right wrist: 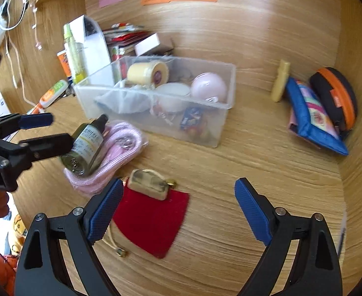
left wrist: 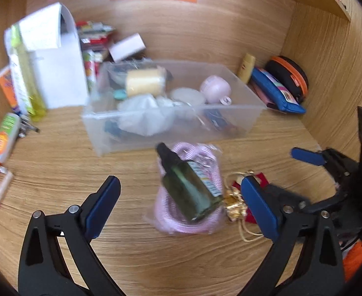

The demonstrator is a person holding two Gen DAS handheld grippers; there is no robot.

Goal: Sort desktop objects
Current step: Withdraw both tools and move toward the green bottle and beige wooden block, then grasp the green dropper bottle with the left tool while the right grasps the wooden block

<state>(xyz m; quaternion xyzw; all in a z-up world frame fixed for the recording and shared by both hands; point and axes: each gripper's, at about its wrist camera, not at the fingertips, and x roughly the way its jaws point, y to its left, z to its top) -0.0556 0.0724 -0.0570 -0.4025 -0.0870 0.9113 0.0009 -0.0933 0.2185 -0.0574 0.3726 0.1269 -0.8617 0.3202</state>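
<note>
A dark green dropper bottle lies on a bagged pink cord on the wooden desk, in front of a clear plastic bin. My left gripper is open, its fingers either side of the bottle and apart from it. In the right wrist view the bottle rests on the pink cord beside the left gripper. My right gripper is open above a red pouch with a beige block on it. The bin holds several small items.
A white box, bottles and tubes stand at the left. A blue pouch, a black and orange case and a yellow bottle lean in the right corner. Wooden walls close the back and sides.
</note>
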